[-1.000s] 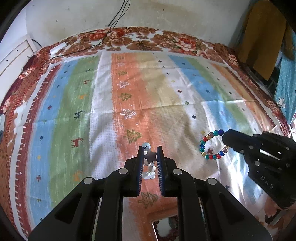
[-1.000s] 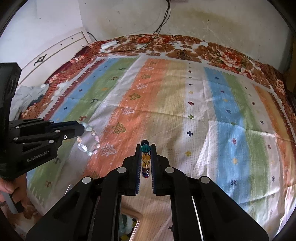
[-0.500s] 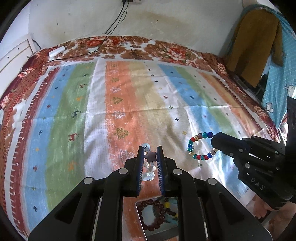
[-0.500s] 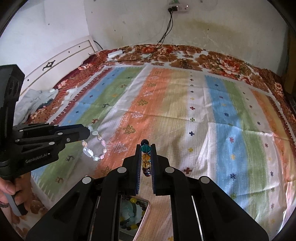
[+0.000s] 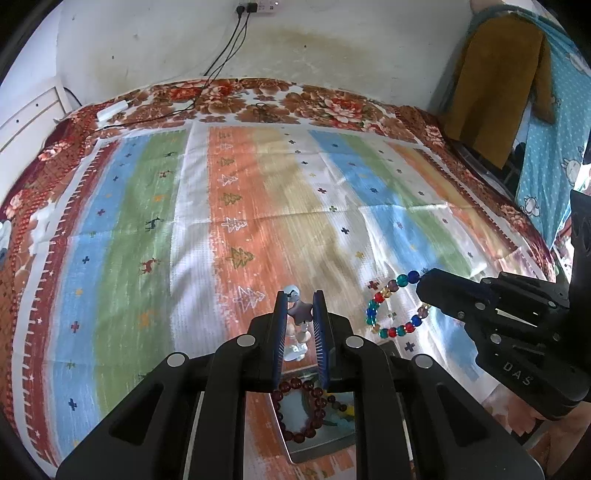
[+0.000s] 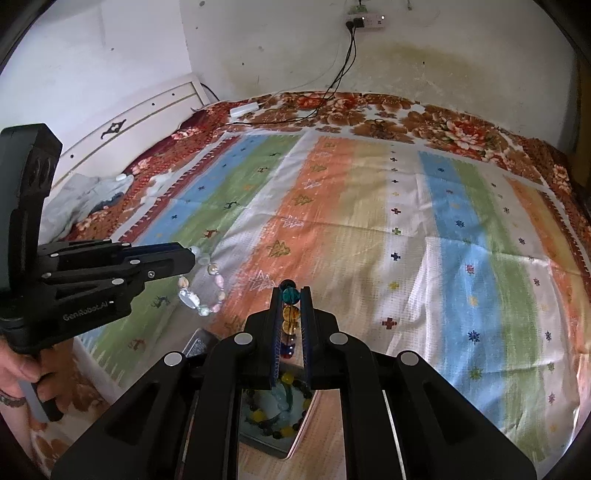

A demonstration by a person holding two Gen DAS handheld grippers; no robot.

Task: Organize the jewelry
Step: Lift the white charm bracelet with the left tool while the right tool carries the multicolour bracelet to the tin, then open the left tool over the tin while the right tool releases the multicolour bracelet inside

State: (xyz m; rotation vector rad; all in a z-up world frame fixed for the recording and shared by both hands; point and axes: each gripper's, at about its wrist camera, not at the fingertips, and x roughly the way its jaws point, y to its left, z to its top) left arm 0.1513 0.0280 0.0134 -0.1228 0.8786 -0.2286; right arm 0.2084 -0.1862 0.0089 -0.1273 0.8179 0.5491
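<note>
My left gripper (image 5: 300,303) is shut on a pale bead bracelet with a star charm (image 5: 299,312), which hangs from it; the same bracelet (image 6: 201,290) shows in the right wrist view. My right gripper (image 6: 291,295) is shut on a multicoloured bead bracelet (image 6: 290,314), seen as a hanging loop (image 5: 393,308) in the left wrist view. Both are held above a shallow metal tray (image 5: 332,445) near the bed's front edge. In the tray lie a dark red bead bracelet (image 5: 291,410) and a dark-and-yellow bead bracelet (image 6: 275,426).
A striped, patterned cloth (image 5: 258,206) covers the bed. A white adapter and black cables (image 5: 112,109) lie at the far edge below a wall socket (image 6: 364,20). A white headboard (image 6: 129,122) is at the left. Clothes (image 5: 498,85) hang at the right.
Both grippers have lifted and drawn back toward the bed's front edge with their bracelets. The tray with its bracelets has come into view under the fingers.
</note>
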